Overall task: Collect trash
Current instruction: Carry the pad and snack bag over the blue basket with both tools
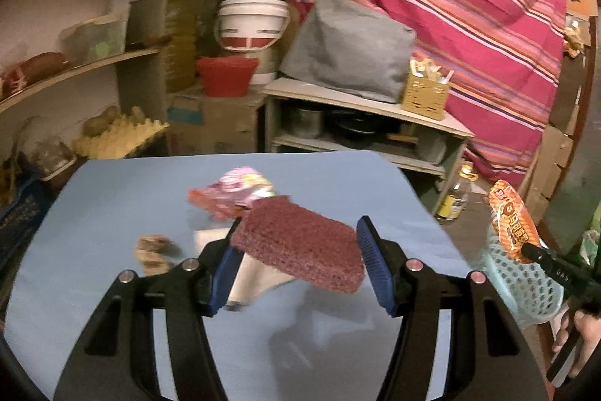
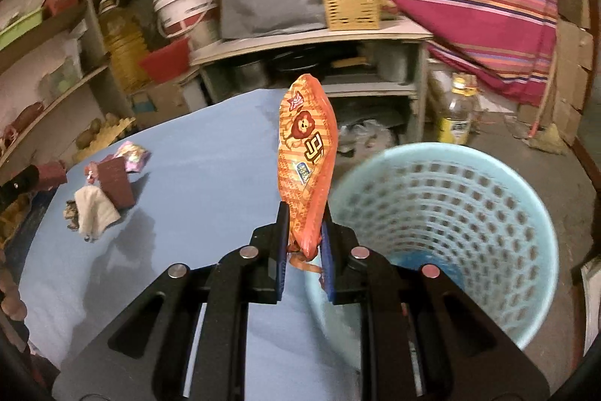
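Both pairs of jaws are pinching something: the left gripper [image 1: 298,260] clamps a maroon scouring pad [image 1: 300,247] across its width, and the right gripper [image 2: 303,247] is nearly pressed together on the bottom end of an orange snack wrapper [image 2: 308,160], which stands upright between its blue pads.

By size, the blue table [image 1: 131,183] fills the lower part of both views. At its right edge stands a pale blue mesh bin [image 2: 469,198], its mouth wide in the right wrist view, with the wrapper held just beside its rim, over the table's edge.

On the table, below and behind the lifted scouring pad, lie 3 smaller pieces: a white cloth scrap [image 2: 95,209], a pink crumpled wrapper [image 1: 240,190] and a small brown clump [image 1: 154,248].

A person's hand [image 1: 578,337] grips the right tool at the far right of the left wrist view.
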`<state>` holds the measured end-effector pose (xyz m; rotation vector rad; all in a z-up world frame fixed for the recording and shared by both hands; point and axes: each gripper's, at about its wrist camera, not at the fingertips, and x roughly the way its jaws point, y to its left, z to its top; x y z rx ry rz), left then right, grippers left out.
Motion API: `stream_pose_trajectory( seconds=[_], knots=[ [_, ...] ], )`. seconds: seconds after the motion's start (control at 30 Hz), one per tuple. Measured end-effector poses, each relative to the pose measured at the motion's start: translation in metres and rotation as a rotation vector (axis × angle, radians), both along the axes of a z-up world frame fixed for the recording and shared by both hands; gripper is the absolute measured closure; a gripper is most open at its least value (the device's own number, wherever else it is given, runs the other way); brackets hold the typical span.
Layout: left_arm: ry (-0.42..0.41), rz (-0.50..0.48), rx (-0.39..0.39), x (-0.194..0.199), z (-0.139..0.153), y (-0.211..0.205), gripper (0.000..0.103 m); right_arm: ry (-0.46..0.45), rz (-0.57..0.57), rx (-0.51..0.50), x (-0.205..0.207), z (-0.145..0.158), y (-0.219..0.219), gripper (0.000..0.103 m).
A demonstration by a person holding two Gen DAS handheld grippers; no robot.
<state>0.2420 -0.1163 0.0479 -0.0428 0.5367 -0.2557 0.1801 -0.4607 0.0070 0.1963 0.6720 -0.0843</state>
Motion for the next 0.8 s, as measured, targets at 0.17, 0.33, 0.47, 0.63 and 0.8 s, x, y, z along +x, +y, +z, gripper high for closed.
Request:
stream_pose_trajectory(
  seconds=[0.17,0.33,0.47,0.63,0.8],
  knots=[
    [0.0,-0.039,-0.006,-0.006,-0.003,-0.039,0.043,-0.001,-0.049,-0.025,-0.024,-0.002,-0.034,0.087],
    [0.003,-0.088,-0.013,-0.01,-0.009,-0.08,0.043,-0.002,-0.094,-0.051,-0.044,-0.003,-0.061,0.087],
    [0.013,-0.136,-0.017,-0.013,-0.017,-0.116,0.043,0.007,-0.121,-0.057,-0.06,-0.007,-0.083,0.087],
    [0.027,-0.202,-0.024,-0.017,-0.027,-0.161,0.043,0.023,-0.143,-0.039,-0.076,-0.014,-0.106,0.087],
    [0.03,-0.271,-0.032,-0.018,-0.033,-0.206,0.043,0.019,-0.163,-0.013,-0.082,-0.016,-0.124,0.087]
  ],
)
